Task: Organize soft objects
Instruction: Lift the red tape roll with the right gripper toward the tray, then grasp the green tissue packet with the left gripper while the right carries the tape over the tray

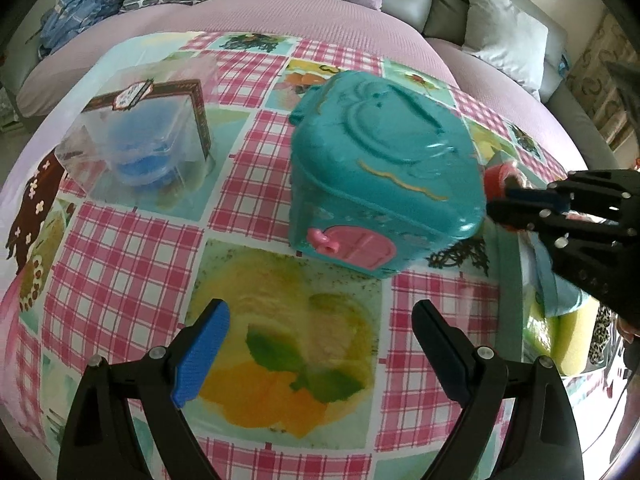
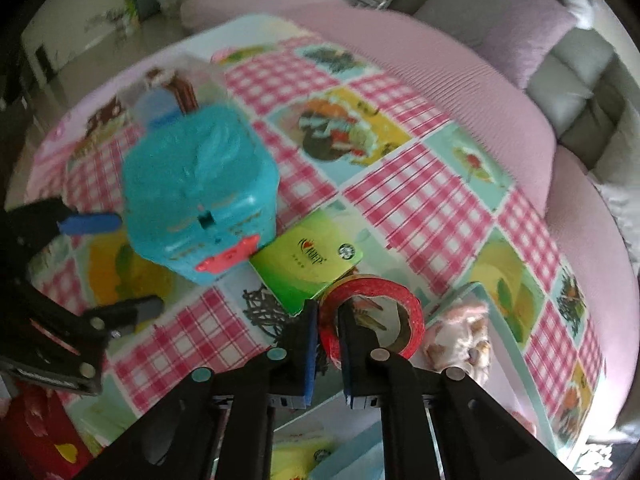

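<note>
Standing at far left, a clear box (image 1: 136, 144) held something blue; the teal case (image 1: 384, 168) sat closed mid-cloth (image 1: 120, 264). The left gripper (image 1: 320, 352) hung spread apart, holding nothing. Rightward, the right gripper (image 2: 329, 320) was clamped on the red tape roll (image 2: 374, 316), beside a green packet (image 2: 308, 264).

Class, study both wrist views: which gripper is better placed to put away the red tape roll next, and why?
The right gripper: its fingers are closed on the rim of the red tape roll. The left gripper is open over the checked cloth, holding nothing.
</note>
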A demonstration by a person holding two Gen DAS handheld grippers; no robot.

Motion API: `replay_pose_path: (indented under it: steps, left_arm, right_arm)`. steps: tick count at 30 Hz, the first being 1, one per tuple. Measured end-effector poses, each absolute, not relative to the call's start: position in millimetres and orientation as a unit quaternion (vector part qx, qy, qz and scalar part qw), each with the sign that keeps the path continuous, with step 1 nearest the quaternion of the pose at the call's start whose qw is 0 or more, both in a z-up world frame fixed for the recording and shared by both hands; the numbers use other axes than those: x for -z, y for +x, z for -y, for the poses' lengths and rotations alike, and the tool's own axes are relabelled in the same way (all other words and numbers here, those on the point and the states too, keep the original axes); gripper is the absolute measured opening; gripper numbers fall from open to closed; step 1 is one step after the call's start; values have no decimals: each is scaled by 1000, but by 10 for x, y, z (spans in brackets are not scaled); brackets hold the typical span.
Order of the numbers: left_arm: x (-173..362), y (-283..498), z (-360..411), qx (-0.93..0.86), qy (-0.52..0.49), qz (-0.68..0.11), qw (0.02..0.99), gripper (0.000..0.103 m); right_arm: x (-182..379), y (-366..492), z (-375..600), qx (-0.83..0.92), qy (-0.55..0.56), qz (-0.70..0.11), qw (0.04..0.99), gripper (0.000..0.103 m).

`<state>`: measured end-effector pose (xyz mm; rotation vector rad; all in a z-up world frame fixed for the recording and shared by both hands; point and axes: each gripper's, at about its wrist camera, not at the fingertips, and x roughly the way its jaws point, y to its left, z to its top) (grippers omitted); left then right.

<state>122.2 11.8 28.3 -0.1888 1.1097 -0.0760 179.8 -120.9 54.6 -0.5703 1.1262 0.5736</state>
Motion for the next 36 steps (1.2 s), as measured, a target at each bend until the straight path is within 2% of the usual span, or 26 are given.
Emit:
replay_pose_path:
  steps: [14,16,23,36]
  left_arm:
    - [-574,1096,273,75,-41,-511,855,93]
    - [-608,1105,399,94,-32,-510,855,88]
    - [-638,1240,861,162,-17,-506,847,88]
    - [-599,1618,923,96,-26,-491,865,87]
  right_arm:
    - [-1190,1408,1920,-207,-135,-463,851,11]
    - [-1260,1337,2023,-198,-123,-455,860,11]
    - [-1392,1156,2277,-176,-98,-436,877,11]
    - [-1449,980,2599,-155,-72,-419,892,11]
